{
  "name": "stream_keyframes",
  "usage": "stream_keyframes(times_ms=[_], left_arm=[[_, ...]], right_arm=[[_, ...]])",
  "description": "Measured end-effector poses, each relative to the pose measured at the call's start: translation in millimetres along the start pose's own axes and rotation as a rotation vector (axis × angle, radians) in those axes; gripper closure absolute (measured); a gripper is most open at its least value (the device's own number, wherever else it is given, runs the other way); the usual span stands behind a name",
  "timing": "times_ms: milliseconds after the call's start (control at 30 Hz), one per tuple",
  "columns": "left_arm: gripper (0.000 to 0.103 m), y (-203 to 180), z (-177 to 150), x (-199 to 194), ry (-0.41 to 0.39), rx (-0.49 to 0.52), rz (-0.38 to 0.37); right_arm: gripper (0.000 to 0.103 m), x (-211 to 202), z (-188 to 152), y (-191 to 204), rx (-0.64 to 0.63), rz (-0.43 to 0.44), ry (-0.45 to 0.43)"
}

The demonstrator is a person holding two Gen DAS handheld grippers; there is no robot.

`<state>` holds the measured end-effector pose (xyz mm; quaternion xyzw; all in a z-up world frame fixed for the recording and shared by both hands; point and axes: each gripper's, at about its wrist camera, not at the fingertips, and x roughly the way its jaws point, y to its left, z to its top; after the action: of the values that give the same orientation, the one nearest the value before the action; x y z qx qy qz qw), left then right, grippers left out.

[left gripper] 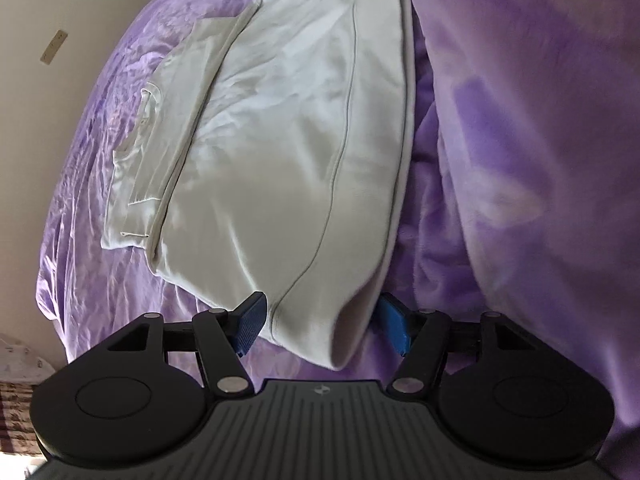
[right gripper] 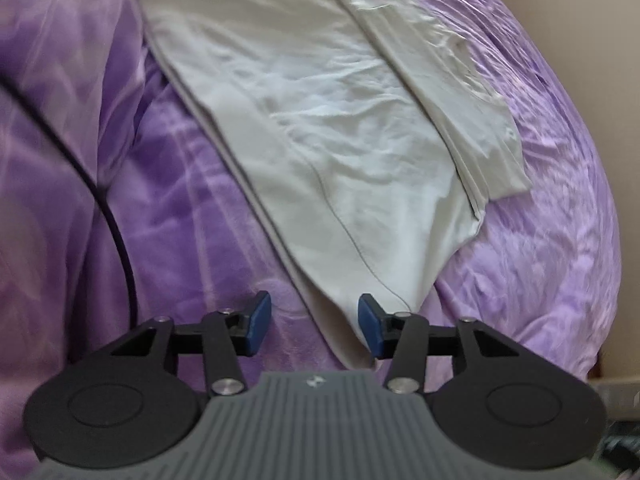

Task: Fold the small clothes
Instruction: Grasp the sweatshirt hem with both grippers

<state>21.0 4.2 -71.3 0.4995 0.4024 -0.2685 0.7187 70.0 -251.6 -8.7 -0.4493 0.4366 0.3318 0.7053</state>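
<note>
Left wrist view shows the pale garment (left gripper: 280, 152) lying folded on the purple bedspread (left gripper: 104, 216), its long axis running away from the camera toward the top of the picture. The near end of the cloth sits between the fingers of the left tool (left gripper: 322, 330), which stand wide apart; neither blue pad appears to press on the fabric, so I judge nothing is gripped. A narrower folded strip (left gripper: 160, 140) lies along the garment's left side, and a fluffy purple blanket (left gripper: 520, 140) is heaped just beside its right edge.

Right wrist view shows the same garment (right gripper: 320, 120) tapering to a near corner that reaches down between the fingers of the right tool (right gripper: 314, 326). These stand roughly half open. The corner lies close against the right-hand pad, well clear of the left one, and I see no pinch on it. A dark cable (right gripper: 100, 200) crosses the blanket (right gripper: 60, 120) on the left.

Both tools sit at the near end of the cloth, each over its own corner, pointing steeply down. Any further fold would likely go along the long axis, near end carried toward the far end, and both hands look equally placed for that.
</note>
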Motion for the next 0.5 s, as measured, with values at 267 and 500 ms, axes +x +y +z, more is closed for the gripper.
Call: stream_keyframes(times_ms=[267,500], left_arm=[[0.049,9,-2,2,-0.016,-0.119,-0.005],[0.099,46,-9,-20,-0.108,-0.366,-0.112]], right_arm=[[0.059,15,-15,1,-0.155,-0.133,0.049],[0.065,22,-19,29,-0.362,-0.209,0.011]])
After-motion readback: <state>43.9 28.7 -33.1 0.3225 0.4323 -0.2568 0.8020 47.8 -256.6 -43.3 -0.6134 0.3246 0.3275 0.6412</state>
